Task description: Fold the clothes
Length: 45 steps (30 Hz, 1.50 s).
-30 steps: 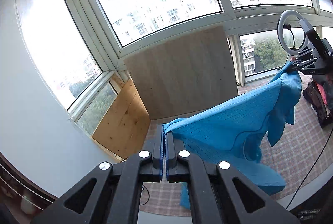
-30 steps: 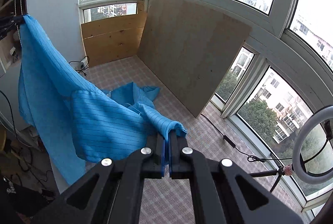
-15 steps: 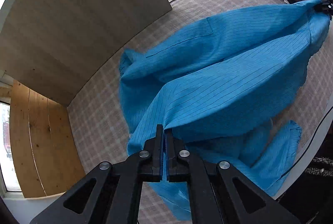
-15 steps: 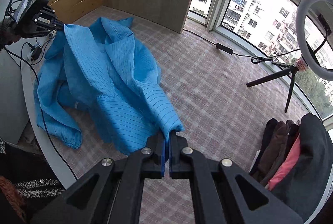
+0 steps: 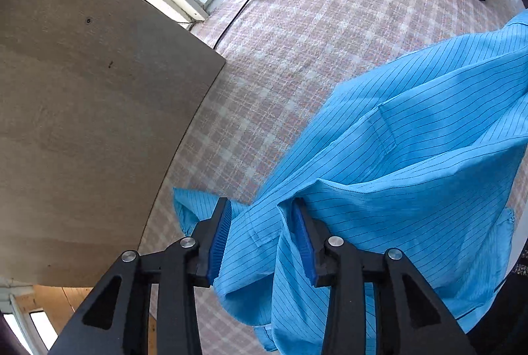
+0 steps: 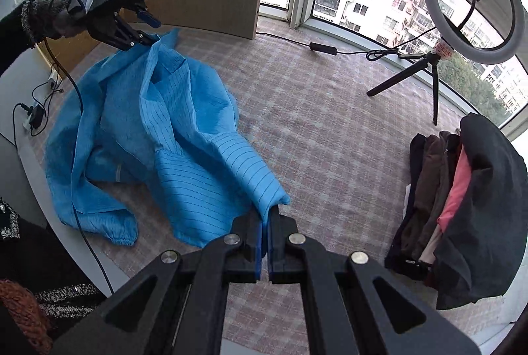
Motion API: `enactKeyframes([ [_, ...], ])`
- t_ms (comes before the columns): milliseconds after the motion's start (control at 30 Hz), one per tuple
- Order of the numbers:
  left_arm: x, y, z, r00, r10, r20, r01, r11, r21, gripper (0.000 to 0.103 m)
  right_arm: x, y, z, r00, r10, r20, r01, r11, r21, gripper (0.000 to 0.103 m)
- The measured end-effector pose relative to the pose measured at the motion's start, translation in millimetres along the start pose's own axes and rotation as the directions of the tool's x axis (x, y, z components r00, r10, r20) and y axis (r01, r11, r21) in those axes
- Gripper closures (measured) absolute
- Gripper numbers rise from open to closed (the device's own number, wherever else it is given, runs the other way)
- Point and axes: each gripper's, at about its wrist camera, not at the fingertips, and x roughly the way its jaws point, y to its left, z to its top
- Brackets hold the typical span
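- Blue striped garment — thin woven cloth, judged light, soft and floppy; no shape is kept, so it sags and bunches wherever it is not held.
- It is spread crumpled over the checked table cover, left half of the right wrist view; one elastic cuff lies at the lower left, near the table edge.
- Best hold is judged to be hems, corners or the collar edge — seams are thicker and less likely to slip out of the pads.
- Left gripper: jaws wide apart, cloth draped loosely between them and against both blue pads; nothing is pinched.
- Right gripper: jaws pressed together on a folded edge of the garment, lower centre of its view; the cloth is pulled up into a ridge toward it.
- A chest pocket is seen at right of the left wrist view.
- A pile of dark clothes is stacked at the right edge, well apart from the garment.
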Motion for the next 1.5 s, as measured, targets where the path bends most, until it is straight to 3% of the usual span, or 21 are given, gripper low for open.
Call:
enactKeyframes([
  [167,12,-10,14,0.999,-0.020,-0.036,0.024,0.993,0.115,0.061,12,-15,-4,0.998,-0.051,-0.040,0.052,0.998,0.022,0.101],
  [233,8,-9,17,0.999,-0.011,-0.035,0.016,0.988,0.154,0.053,17,-19,-6,0.998,-0.051,-0.046,0.052,0.998,0.029,0.101],
  [267,8,-7,18,0.999,-0.030,-0.042,0.037,0.986,0.161,0.048,19,-20,-7,0.997,-0.054,-0.049,0.056,0.998,0.030,0.101],
  [367,14,-10,23,0.988,-0.129,-0.081,0.142,0.972,0.188,0.048,28,-25,-10,0.996,-0.072,-0.059,0.073,0.997,0.018,0.101],
  [500,35,-21,28,0.978,-0.143,-0.150,0.180,0.945,0.273,0.048,38,-30,-16,0.995,-0.061,-0.082,0.064,0.998,0.029,0.101],
  [633,53,-12,41,0.957,-0.221,-0.189,0.266,0.927,0.264,0.048,45,-31,-18,0.994,-0.054,-0.099,0.057,0.998,0.028,0.101],
  [800,74,-6,40,0.906,-0.327,-0.269,0.387,0.897,0.214,0.048,48,-34,-17,0.993,-0.042,-0.111,0.047,0.998,0.038,0.101],
  [900,76,-7,28,0.896,-0.344,-0.282,0.406,0.891,0.204,0.052,47,-34,-14,0.993,-0.042,-0.110,0.046,0.998,0.031,0.101],
  [933,74,-7,25,0.897,-0.344,-0.278,0.404,0.893,0.200,0.054,47,-34,-13,0.993,-0.042,-0.109,0.045,0.999,0.029,0.101],
  [1000,72,-4,20,0.901,-0.341,-0.269,0.395,0.901,0.181,0.069,46,-35,-11,0.994,-0.043,-0.104,0.046,0.999,0.029,0.101],
  [1067,70,1,14,0.898,-0.353,-0.262,0.399,0.904,0.152,0.075,46,-37,-9,0.995,-0.042,-0.093,0.044,0.999,0.028,0.101],
  [1133,67,3,7,0.907,-0.336,-0.253,0.379,0.915,0.141,0.082,45,-36,-7,0.995,-0.042,-0.089,0.044,0.999,0.026,0.101],
  [1167,64,3,3,0.914,-0.326,-0.242,0.366,0.920,0.140,0.093,44,-34,-6,0.995,-0.045,-0.087,0.047,0.999,0.023,0.101],
  [1200,58,1,0,0.922,-0.316,-0.225,0.351,0.926,0.138,0.097,44,-33,-5,0.995,-0.047,-0.085,0.049,0.999,0.019,0.101],
  [1367,7,-13,-35,0.960,-0.259,-0.102,0.272,0.951,0.144,0.099,40,-33,-8,0.995,-0.048,-0.086,0.051,0.998,0.029,0.101],
  [1500,-10,-22,-54,0.969,-0.242,-0.049,0.246,0.961,0.129,0.095,45,-31,-15,0.993,-0.045,-0.109,0.049,0.998,0.030,0.101],
])
